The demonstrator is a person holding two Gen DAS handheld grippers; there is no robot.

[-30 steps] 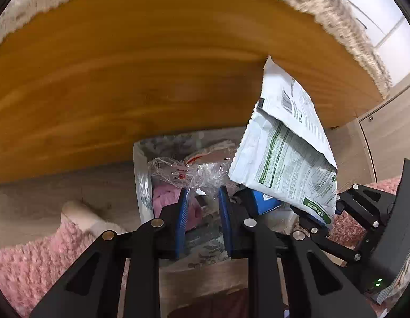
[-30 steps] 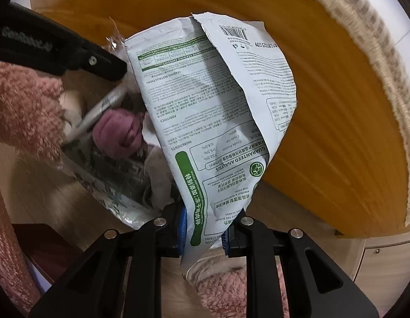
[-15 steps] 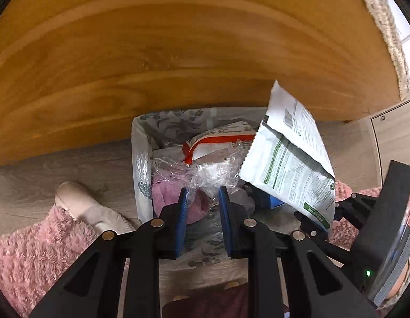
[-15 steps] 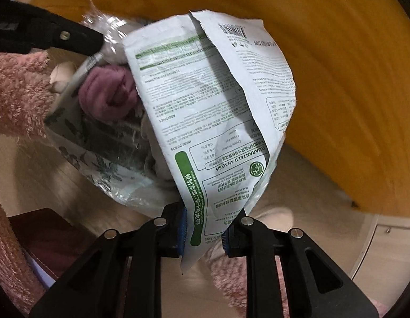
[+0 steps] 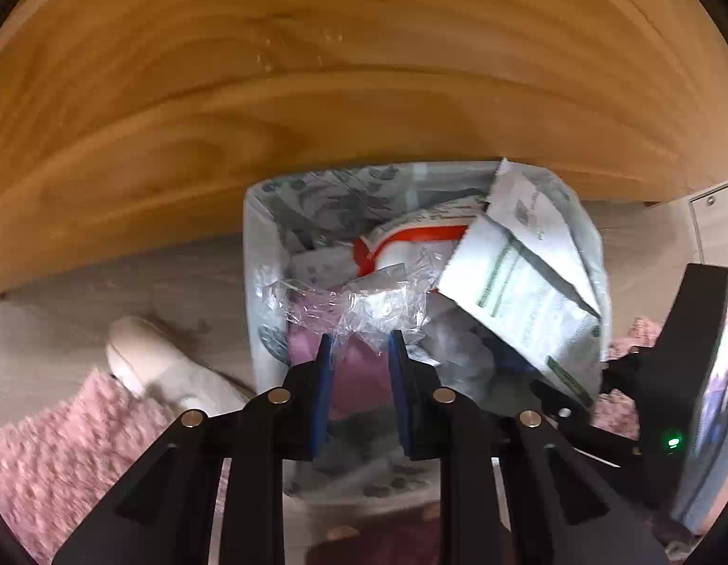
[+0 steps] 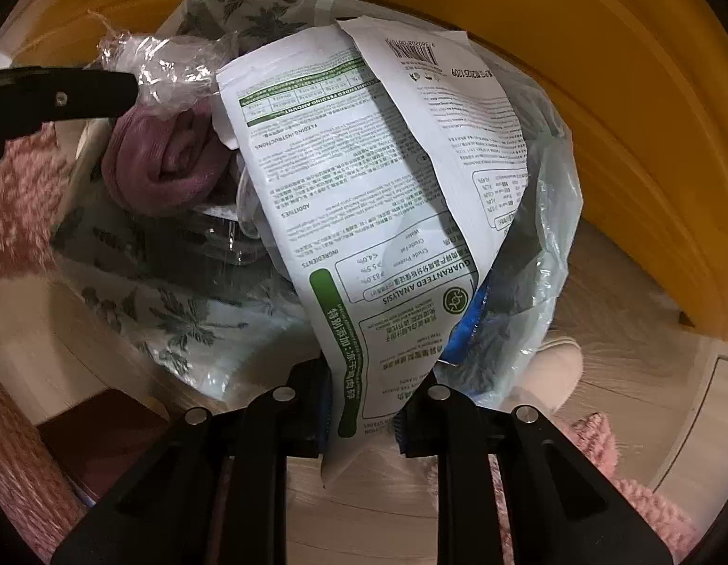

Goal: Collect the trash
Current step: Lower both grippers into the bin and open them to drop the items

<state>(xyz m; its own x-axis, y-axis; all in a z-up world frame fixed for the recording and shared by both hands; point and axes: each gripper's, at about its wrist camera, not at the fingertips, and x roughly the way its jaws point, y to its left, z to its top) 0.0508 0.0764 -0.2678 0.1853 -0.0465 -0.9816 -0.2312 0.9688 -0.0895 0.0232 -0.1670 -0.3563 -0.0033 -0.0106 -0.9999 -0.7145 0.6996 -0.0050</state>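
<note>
Since a second ago both grippers have sunk toward the bin, which now fills more of each view, and the pouch's far end has gone in past the rim. Nearest in the left wrist view, the left gripper [image 5: 359, 348] points almost straight down, its blue-padded fingers [image 5: 322, 386] pinching a crumpled sheet of clear plastic film [image 5: 349, 301], glossy and creased, just above the rubbish. In the right wrist view the right gripper [image 6: 364, 391] likewise points down, its fingers nipping the near edge of a flat white pet food pouch [image 6: 378, 197], smooth and printed with green bands, small text and a barcode, torn open at its far end. Just beyond the fingers stands the trash bin [image 5: 260, 282], a squarish container lined with a thin, translucent bag [image 6: 175, 320] printed with grey leaves. It is already heaped: a rolled mauve cloth [image 6: 161, 165], soft and knitted, a red and white wrapper [image 5: 401, 240], something blue low at the right side. The floor [image 5: 81, 310] around it is pale wood-look, with pink fluffy fabric [image 5: 48, 461] and a cream slipper [image 5: 147, 362] near left. Farthest rises a broad curved panel of honey-coloured wood [image 5: 316, 94] with visible grain. Judging by this, collection is well along: both pieces hang over or inside the bin, and what remains is to let them go, perhaps pressing them down, since the bin looks close to full.
</note>
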